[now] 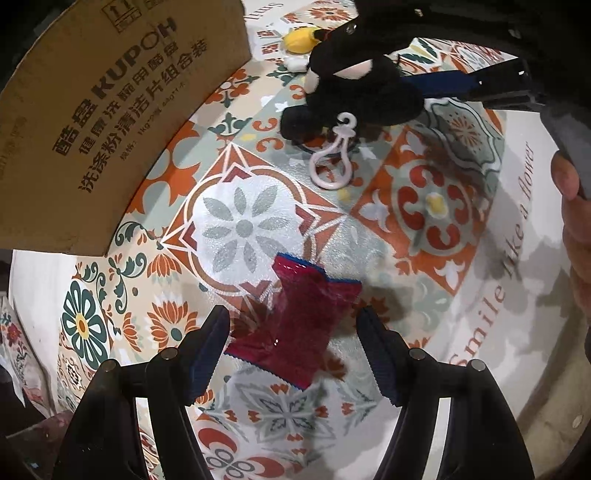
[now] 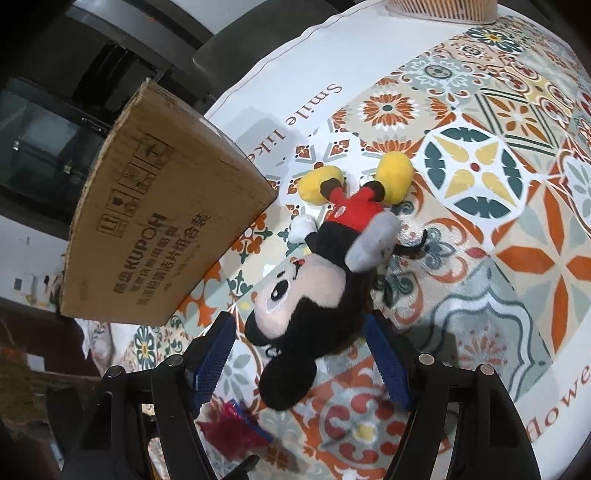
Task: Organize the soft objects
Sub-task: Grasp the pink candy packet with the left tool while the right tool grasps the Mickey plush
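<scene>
A red mesh pouch (image 1: 295,325) with blue edges lies flat on the patterned tablecloth (image 1: 243,221). My left gripper (image 1: 295,354) points down over it, open, one finger on each side and neither pad pressing. A plush mouse toy (image 2: 314,280) with red shorts and yellow shoes lies on its back. Its black head sits between the blue pads of my right gripper (image 2: 301,354), which stands open around it. In the left wrist view the same toy (image 1: 362,81) shows as a black shape with a white plastic clip (image 1: 332,158). The pouch (image 2: 232,424) also appears low in the right wrist view.
A brown cardboard box (image 1: 110,122) stands on the cloth left of the toy and appears again as the box (image 2: 155,236) in the right wrist view. A woven basket (image 2: 443,9) sits at the far edge. A hand (image 1: 565,177) shows at the right.
</scene>
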`<state>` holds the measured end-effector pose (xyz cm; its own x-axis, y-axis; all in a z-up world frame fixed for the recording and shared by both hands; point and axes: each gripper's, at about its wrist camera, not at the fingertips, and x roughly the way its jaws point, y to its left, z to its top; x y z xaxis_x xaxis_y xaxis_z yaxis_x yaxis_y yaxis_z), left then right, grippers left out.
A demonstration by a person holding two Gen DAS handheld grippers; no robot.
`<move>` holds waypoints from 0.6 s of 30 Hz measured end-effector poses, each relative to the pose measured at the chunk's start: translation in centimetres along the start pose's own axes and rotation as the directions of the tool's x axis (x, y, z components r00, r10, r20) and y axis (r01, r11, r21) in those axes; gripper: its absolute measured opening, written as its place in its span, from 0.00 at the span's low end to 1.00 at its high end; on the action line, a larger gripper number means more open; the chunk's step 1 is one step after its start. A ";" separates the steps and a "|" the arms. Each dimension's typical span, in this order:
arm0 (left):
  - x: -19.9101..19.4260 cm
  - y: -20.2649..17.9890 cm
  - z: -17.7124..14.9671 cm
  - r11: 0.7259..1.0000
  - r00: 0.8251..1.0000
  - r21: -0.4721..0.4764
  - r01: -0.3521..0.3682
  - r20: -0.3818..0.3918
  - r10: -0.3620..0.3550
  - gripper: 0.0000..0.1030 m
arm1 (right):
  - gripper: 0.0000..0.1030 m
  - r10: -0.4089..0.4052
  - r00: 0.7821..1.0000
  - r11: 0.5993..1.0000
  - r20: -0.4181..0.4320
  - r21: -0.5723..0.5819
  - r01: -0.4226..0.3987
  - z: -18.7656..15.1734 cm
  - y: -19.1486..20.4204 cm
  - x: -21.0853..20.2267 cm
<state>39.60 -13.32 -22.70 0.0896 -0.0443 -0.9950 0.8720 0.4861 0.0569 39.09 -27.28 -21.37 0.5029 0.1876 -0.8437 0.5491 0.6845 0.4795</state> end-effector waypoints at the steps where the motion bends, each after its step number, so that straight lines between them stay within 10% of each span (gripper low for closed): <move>1: 0.2 0.0 0.2 1.000 1.000 -0.007 -0.001 0.003 0.001 0.68 | 0.71 -0.003 1.000 1.000 -0.004 -0.005 0.003 0.2 0.1 0.3; 18: 1.2 5.4 -2.2 0.953 0.990 -0.292 0.084 0.129 -0.048 0.36 | 0.62 -0.052 0.999 0.987 -0.014 -0.153 0.049 1.2 1.2 3.0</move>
<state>43.33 -8.84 -23.80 0.1093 -0.1797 -0.9776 0.6978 0.7143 -0.0533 42.03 -26.73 -23.09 0.4641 0.1619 -0.8708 0.4644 0.7927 0.3949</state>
